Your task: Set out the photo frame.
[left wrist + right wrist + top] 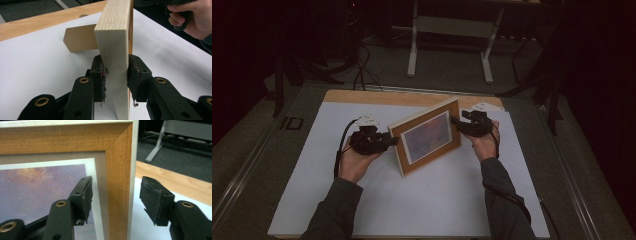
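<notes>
Upright on the white sheet (427,200) stands the wooden picture frame (428,136), its side edge pinched between the pads of the left gripper (115,80), so the frame's lower end runs out of the left gripper view and its fold-out back stand (79,38) shows partly behind it. Around the frame's opposite edge the right gripper (115,200) sits with its jaws spread: one pad lies in front of the sunset print (42,192), the other stands clear past the outer edge, neither visibly pressing. From above, both grippers are dark and their fingertips hard to make out.
</notes>
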Demonstrator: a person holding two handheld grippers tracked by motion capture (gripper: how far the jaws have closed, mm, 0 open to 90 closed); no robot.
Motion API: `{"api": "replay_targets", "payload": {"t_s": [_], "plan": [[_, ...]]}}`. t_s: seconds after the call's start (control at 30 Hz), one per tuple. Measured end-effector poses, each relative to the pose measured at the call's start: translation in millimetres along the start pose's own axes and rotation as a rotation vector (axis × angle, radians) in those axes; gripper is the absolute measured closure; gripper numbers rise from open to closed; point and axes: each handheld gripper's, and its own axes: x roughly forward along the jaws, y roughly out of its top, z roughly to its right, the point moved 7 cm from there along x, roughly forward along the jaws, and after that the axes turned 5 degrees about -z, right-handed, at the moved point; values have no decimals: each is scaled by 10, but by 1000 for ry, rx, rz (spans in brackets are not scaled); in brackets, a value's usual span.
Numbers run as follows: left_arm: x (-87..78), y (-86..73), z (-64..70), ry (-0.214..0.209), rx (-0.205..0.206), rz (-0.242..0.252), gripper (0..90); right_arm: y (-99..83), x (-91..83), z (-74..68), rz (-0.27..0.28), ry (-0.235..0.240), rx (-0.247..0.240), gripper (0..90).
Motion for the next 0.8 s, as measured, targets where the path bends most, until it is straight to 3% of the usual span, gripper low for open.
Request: {"api": "replay_targets", "payload": {"t_s": [0.5,0.8], "plan": [[5,24,-53,11,0,-10,693,87,97,-14,-14,64,30,313],[5,51,-113,31,11,-23,689,83,173,-15,-19,102,49,335]]}}
